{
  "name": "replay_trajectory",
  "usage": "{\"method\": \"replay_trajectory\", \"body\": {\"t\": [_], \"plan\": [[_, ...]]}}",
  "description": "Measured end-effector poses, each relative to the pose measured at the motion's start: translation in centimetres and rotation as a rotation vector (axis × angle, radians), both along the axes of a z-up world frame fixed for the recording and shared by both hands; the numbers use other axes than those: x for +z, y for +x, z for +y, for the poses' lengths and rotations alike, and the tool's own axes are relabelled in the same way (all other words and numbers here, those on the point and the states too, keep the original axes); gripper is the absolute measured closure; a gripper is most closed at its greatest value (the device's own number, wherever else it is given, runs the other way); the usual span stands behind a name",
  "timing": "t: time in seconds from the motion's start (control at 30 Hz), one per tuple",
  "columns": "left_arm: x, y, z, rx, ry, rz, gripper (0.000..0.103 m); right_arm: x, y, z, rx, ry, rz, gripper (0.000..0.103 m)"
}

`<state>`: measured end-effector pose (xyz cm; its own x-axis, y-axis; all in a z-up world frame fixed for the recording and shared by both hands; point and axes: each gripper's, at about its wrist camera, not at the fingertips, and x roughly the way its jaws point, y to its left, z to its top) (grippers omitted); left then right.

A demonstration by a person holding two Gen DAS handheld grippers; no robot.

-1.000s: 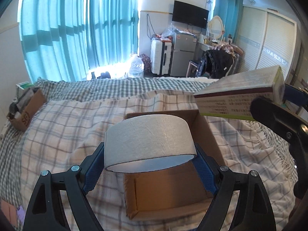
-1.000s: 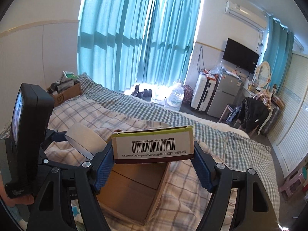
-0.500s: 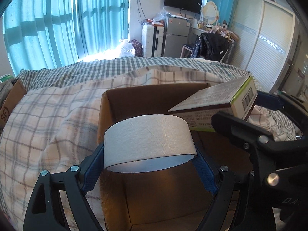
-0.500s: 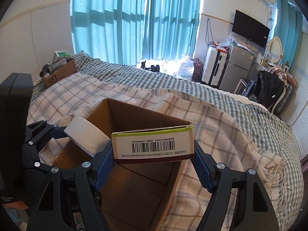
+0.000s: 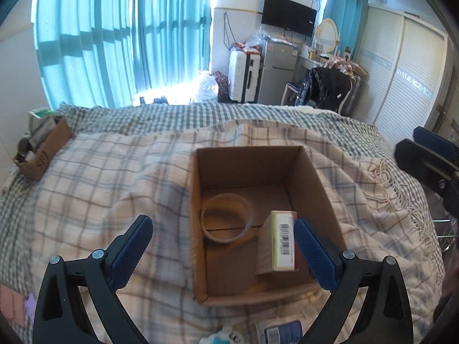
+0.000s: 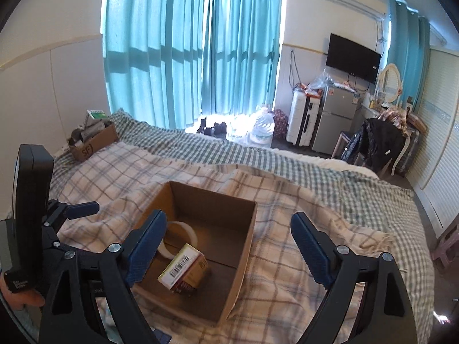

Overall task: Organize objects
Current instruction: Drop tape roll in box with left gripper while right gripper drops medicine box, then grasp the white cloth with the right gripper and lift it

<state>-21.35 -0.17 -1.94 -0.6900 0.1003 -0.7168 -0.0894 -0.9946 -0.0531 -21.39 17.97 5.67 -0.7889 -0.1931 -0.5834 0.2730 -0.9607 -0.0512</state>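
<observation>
An open cardboard box (image 5: 198, 200) sits on a plaid blanket on the bed; it also shows in the right wrist view (image 6: 246, 238). Inside lie a white tape roll (image 5: 226, 219) and a green-and-white carton with a barcode (image 5: 279, 243), also seen in the right wrist view as the roll (image 6: 183, 230) and the carton (image 6: 183, 269). My left gripper (image 5: 221, 246) is open and empty above the box's near side. My right gripper (image 6: 228, 246) is open and empty above the box. The right gripper's fingers (image 5: 424, 157) show at the right edge of the left wrist view.
A second cardboard box of items (image 5: 43, 149) stands at the bed's far left edge. Small packets (image 5: 282, 332) lie on the blanket in front of the box. The plaid blanket (image 6: 287, 200) covers the bed. A fridge, suitcase and chair stand beyond the bed.
Both grippers have opened and pulled back. The tape roll and the carton have dropped into the cardboard box and lie on its floor.
</observation>
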Motion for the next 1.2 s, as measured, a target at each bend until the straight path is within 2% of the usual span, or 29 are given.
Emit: {"method": "replay_trajectory", "body": {"t": [0.13, 0.3, 0.43, 0.53, 0.77, 0.9, 0.97, 1.1, 1.2], "plan": [[3.0, 3.4, -1.0, 0.02, -0.006, 0.04, 0.0, 3.3, 4.6, 0.7, 0.013, -0.011, 0.034, 0.015], [6.2, 7.4, -1.5, 0.018, -0.012, 0.084, 0.0, 5.7, 10.1, 1.2, 0.01, 0.02, 0.081, 0.014], [6.8, 10.0, -1.3, 0.015, -0.046, 0.099, 0.0, 6.1, 13.3, 1.2, -0.001, 0.026, 0.093, 0.014], [5.9, 11.8, -1.4, 0.019, -0.067, 0.097, 0.0, 5.3, 14.9, 0.8, -0.002, 0.03, 0.08, 0.014], [0.4, 15.6, -3.0, 0.096, -0.051, 0.045, 0.0, -0.2, 17.3, -0.7, 0.023, 0.031, 0.008, 0.014], [-3.4, 17.0, -3.8, 0.147, -0.072, 0.028, 0.0, -4.9, 18.2, -1.9, 0.032, 0.022, -0.048, 0.014], [-5.2, 17.1, -4.3, 0.159, -0.089, -0.002, 0.0, -8.0, 17.9, -2.4, 0.05, 0.012, -0.106, 0.014], [-7.1, 17.5, -4.7, 0.167, -0.117, -0.026, 0.0, -12.8, 17.0, -3.9, 0.085, 0.035, -0.201, 0.014], [-7.5, 17.7, -4.9, 0.146, -0.09, -0.042, 0.0, -15.2, 16.2, -4.8, 0.12, 0.015, -0.266, 0.014]]}}
